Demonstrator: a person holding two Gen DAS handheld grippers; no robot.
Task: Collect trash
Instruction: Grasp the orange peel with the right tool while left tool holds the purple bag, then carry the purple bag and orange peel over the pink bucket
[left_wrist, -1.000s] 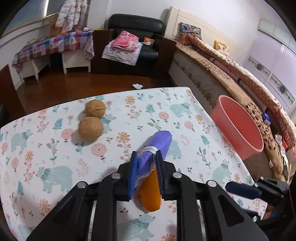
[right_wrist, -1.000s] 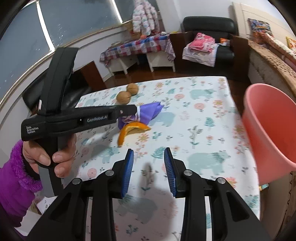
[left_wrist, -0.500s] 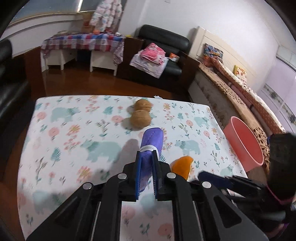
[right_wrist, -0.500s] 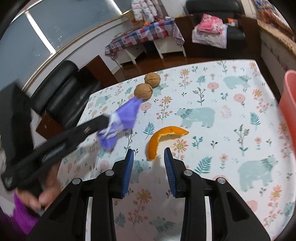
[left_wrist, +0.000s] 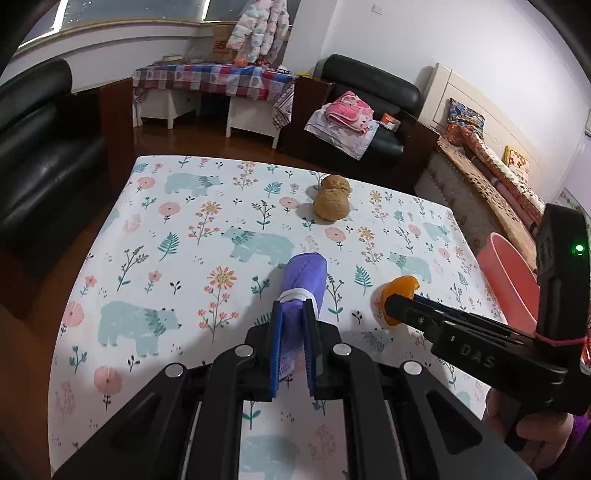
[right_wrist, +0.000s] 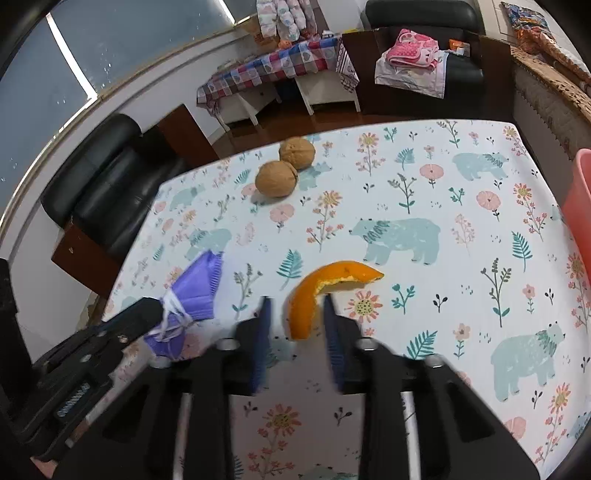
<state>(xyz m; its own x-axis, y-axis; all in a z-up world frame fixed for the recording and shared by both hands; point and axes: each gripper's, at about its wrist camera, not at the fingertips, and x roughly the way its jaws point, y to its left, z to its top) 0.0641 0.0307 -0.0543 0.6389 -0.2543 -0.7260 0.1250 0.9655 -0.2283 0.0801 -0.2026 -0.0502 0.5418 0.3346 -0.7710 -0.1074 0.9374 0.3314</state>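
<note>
My left gripper is shut on a folded purple face mask and holds it above the floral tablecloth; the mask also shows in the right wrist view. My right gripper is open, its jaws on either side of the lower end of an orange peel lying on the table; the peel also shows in the left wrist view. Two walnuts sit together farther back; they also show in the left wrist view.
A pink bin stands off the table's right edge, and its rim also shows in the right wrist view. Black sofas stand to the left and behind the table. A bed lies at the right.
My left gripper has lifted the mask and drawn back to the left. My right gripper has moved forward and down until its open jaws straddle the orange peel.
</note>
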